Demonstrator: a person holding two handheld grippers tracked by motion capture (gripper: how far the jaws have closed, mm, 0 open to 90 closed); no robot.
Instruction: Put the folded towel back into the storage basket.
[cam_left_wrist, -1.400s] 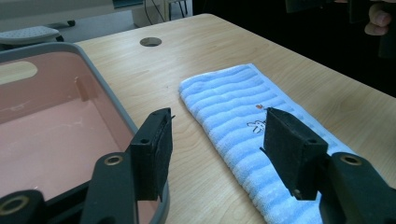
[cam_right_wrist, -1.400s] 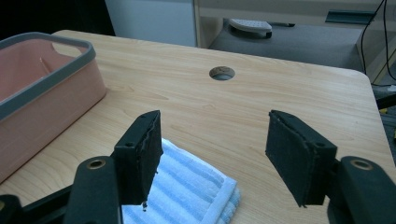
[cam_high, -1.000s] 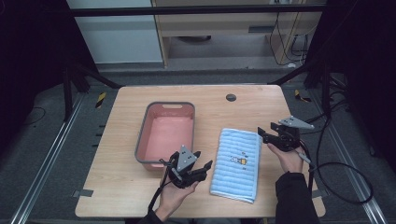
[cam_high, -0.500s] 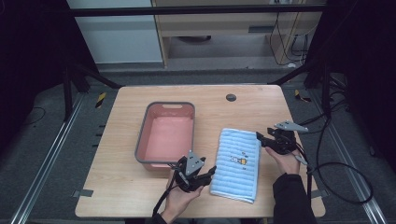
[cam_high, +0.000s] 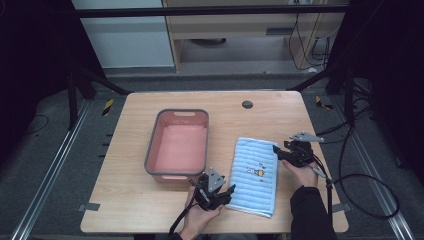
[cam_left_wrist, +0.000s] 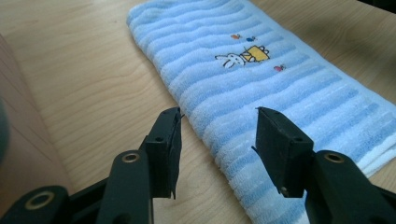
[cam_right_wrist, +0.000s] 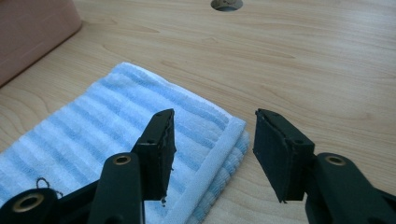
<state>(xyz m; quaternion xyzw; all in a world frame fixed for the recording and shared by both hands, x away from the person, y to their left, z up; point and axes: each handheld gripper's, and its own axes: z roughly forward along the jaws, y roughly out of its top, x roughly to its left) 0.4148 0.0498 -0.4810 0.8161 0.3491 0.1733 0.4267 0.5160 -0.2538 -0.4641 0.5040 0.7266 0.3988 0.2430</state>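
Note:
A light blue striped towel (cam_high: 255, 175) with a small rabbit print lies folded on the wooden table (cam_high: 125, 200), right of centre. My left gripper (cam_high: 223, 192) hangs low at the towel's near left edge. In the left gripper view the jaws (cam_left_wrist: 218, 126) straddle that towel (cam_left_wrist: 261, 70) edge without pressing it; they have just been closing. My right gripper (cam_high: 278, 151) is at the towel's far right corner. In the right gripper view its jaws (cam_right_wrist: 212, 128) stand either side of the towel (cam_right_wrist: 93, 126) corner, also just closing, pads clear of the cloth.
A pink basin (cam_high: 150, 155) with a grey rim stands left of the towel, close to my left hand; its wall (cam_right_wrist: 32, 23) shows in the right gripper view. A round cable hole (cam_high: 247, 104) sits near the table's far edge. Cables trail off the right side.
Both grippers have sunk toward the towel. The left one has shifted right to the towel's near left edge. Both pairs of jaws look narrower.

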